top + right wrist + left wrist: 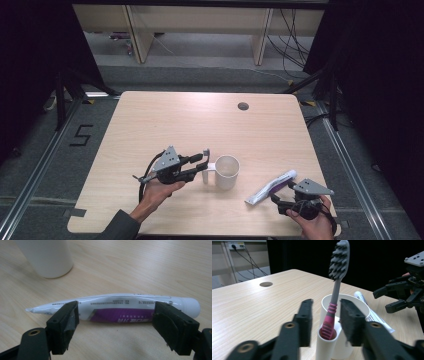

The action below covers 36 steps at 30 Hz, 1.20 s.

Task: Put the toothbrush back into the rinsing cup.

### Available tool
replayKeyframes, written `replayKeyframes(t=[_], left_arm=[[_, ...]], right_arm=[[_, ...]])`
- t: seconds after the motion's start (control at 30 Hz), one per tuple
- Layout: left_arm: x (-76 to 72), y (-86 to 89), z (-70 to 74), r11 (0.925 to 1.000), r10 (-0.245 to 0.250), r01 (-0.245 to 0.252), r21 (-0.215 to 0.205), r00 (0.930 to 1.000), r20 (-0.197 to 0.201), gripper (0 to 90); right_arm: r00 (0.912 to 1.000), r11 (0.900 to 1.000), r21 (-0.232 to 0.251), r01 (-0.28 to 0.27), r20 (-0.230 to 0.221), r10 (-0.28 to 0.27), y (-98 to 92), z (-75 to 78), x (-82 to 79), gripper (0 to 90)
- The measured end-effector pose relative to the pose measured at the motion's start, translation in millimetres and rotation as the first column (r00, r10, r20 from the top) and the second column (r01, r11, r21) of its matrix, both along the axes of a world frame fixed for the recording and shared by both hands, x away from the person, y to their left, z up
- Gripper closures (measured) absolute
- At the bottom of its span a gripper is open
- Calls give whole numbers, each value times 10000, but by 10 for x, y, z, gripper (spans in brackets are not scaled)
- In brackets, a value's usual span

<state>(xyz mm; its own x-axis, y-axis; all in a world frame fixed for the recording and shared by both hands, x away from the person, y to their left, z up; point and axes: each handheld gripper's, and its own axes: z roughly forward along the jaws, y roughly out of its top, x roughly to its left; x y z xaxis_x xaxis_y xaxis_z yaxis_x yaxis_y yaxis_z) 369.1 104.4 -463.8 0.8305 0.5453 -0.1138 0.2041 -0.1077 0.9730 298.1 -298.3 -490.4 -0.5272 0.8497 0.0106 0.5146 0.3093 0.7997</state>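
Observation:
A toothbrush (336, 290) with a pink grip and grey bristles stands upright, head up, in a narrow white holder (325, 345) fixed to the side of a white cup (359, 303). My left gripper (327, 322) is open, with one jaw on each side of the brush handle and a gap at both pads. From the high view the left gripper (201, 165) points right at the cup (227, 172). A white and purple toothpaste tube (120, 307) lies flat on the table. My right gripper (115, 322) is open wide just in front of it, and nothing is held.
The wooden table (175, 120) has a round cable hole (243, 106) near its far edge. The toothpaste tube (270, 188) lies close to the front right corner, with the right gripper (281, 192) beside it. Dark curtains and floor rails flank the table.

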Motion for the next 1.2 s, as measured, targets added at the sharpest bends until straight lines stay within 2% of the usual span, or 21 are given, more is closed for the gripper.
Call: replayKeyframes(t=[0.07, 0.13, 0.17, 0.2, 0.27, 0.5, 0.6, 0.77, 0.83, 1.0, 1.07, 1.1, 1.2], left_arm=[[-5, 13, 13, 9999, 157, -157, 18, 9999, -50, 509], [-13, 18, 24, 9998, 188, -188, 29, 9995, -267, 444], [-21, 25, 29, 9998, 174, -173, 56, 9995, -265, 409], [-39, 36, 37, 9997, 196, -193, 120, 9995, -250, 392], [-68, 60, 49, 9998, 44, -39, 182, 9997, -257, 379], [-200, 177, 67, 9993, 51, -39, 376, 9994, -342, 343], [-241, 238, 64, 9979, 289, -259, 587, 9983, -501, 319], [-307, 334, 11, 9968, 389, -337, 719, 9966, -726, 307], [-338, 373, -3, 9957, 499, -435, 822, 9957, -781, 305], [-403, 466, -9, 9951, 613, -549, 817, 9951, -780, 302], [-424, 486, -17, 9962, 562, -507, 706, 9953, -786, 301], [-450, 506, -15, 9946, 612, -537, 884, 9946, -841, 299], [-493, 528, -52, 9953, 525, -448, 855, 9947, -888, 296]], right_arm=[[9994, 9996, 227, 174, -318, -166, 23, 2, -19, 223], [9997, 9997, 163, 181, -139, -179, 18, -4, -12, 223], [10000, 10000, -21, 46, 64, -46, 0, -4, 3, 223], [10000, 10000, -11, 42, 35, -42, -1, -2, 1, 223], [10000, 10000, 16, 46, 5, -46, 0, -2, 2, 223], [10000, 10000, 61, 68, 72, -69, -2, -1, 1, 223], [10000, 9999, 109, 60, 7, -60, 0, -1, 0, 223], [10000, 9999, 102, 80, 31, -80, 2, 1, -1, 223], [9999, 9998, 191, -20, -112, 22, 3, 1, 1, 224], [9999, 9997, 234, 20, -142, -16, 5, 2, -3, 224], [10000, 9997, 228, 59, 13, -60, 0, -2, 0, 224], [10000, 9998, 183, 31, 67, -32, -4, -3, 4, 224], [10000, 9997, 227, 21, 26, -22, -7, -2, 1, 225]])
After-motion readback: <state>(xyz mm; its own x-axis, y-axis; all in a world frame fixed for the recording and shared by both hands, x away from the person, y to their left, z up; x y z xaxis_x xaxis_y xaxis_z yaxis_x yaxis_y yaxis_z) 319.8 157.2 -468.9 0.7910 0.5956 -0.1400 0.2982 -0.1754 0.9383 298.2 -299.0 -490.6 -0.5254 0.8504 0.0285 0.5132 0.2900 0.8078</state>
